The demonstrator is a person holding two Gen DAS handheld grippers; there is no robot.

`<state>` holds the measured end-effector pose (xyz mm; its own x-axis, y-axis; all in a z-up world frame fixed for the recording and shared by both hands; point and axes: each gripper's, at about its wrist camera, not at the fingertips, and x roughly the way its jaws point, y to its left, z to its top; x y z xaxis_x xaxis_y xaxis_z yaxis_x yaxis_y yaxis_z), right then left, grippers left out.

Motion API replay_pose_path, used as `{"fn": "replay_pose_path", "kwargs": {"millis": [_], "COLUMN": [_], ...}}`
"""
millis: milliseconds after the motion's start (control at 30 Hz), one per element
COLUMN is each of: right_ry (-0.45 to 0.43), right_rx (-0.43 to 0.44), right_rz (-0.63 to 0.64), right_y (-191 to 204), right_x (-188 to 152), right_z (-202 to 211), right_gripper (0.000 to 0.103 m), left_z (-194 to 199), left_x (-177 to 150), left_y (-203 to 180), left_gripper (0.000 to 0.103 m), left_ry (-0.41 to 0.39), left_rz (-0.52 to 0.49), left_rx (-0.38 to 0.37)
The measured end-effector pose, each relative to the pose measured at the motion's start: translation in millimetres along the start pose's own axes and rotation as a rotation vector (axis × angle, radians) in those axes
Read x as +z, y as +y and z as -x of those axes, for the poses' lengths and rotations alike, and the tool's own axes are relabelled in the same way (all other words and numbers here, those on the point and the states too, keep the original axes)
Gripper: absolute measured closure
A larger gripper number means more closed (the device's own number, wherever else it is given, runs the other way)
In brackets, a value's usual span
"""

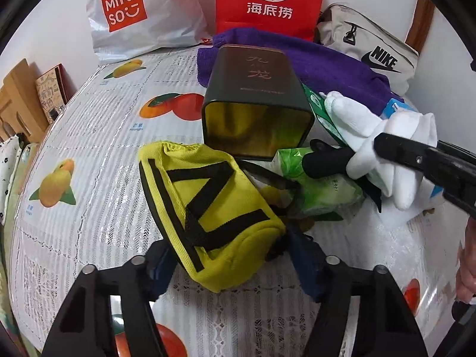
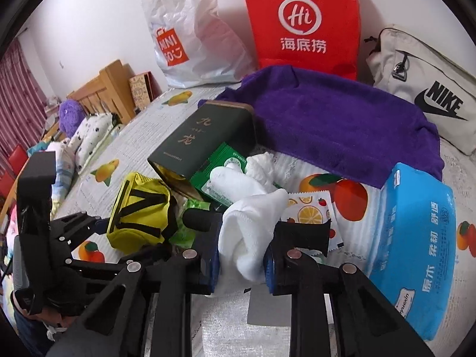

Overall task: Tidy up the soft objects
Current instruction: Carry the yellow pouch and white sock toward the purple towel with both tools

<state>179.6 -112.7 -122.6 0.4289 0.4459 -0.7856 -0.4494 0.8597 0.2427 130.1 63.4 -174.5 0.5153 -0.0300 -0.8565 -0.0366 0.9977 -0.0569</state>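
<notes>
A yellow pouch (image 1: 214,214) with black straps lies tilted on the fruit-print cloth, and my left gripper (image 1: 230,255) is shut on its near end, blue pads against both sides. My right gripper (image 2: 250,229) is shut on a white sock (image 2: 247,238), which bulges up between the pads. In the left wrist view the right gripper (image 1: 360,157) hangs at the right with the white sock (image 1: 386,154) draped over its fingers. The yellow pouch (image 2: 139,217) shows left of it in the right wrist view.
A dark green tin (image 1: 255,101) lies on its side, open end facing me. Behind it are a purple towel (image 2: 342,119), a white Miniso bag (image 1: 136,15), a red bag (image 2: 300,20) and a Nike bag (image 2: 431,95). Green packets (image 1: 321,190) and a blue tissue pack (image 2: 416,238) lie nearby.
</notes>
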Motion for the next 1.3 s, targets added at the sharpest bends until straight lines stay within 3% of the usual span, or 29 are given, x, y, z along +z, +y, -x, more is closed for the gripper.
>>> {"fn": "replay_pose_path", "kwargs": {"millis": [267,400,733,767,900,1067,1200,1300], "right_ry": [-0.082,-0.113,-0.123,-0.121,-0.104,-0.095,-0.092,-0.084], "right_rx": [0.059,0.082,0.051,0.053,0.066,0.076,0.083,0.091], "right_rz": [-0.024,-0.041,-0.048,-0.051,-0.055,-0.057,-0.056,-0.058], "right_y": [-4,-5,-9,-10,-10,-11,-12,-12], "right_x": [11,14,7,6,2,0,0,1], "right_z": [48,68,83,83,78,75,73,70], "right_gripper": [0.080,0.080,0.080,0.080,0.079,0.079,0.079,0.078], "left_z": [28,33,21,19,12,8,15,18], "left_x": [8,11,-4,-6,-10,-11,-10,-8], "left_y": [16,18,35,37,44,51,59,73], "left_gripper": [0.051,0.073,0.075,0.074,0.051,0.044,0.026,0.025], "left_ry": [-0.059,-0.063,-0.018,-0.011,0.010,0.013,-0.011,-0.031], "left_rz": [0.029,0.029,0.059,0.063,0.077,0.098,0.099,0.153], "left_rx": [-0.055,-0.085,-0.080,-0.077,-0.039,-0.031,0.017,0.020]}}
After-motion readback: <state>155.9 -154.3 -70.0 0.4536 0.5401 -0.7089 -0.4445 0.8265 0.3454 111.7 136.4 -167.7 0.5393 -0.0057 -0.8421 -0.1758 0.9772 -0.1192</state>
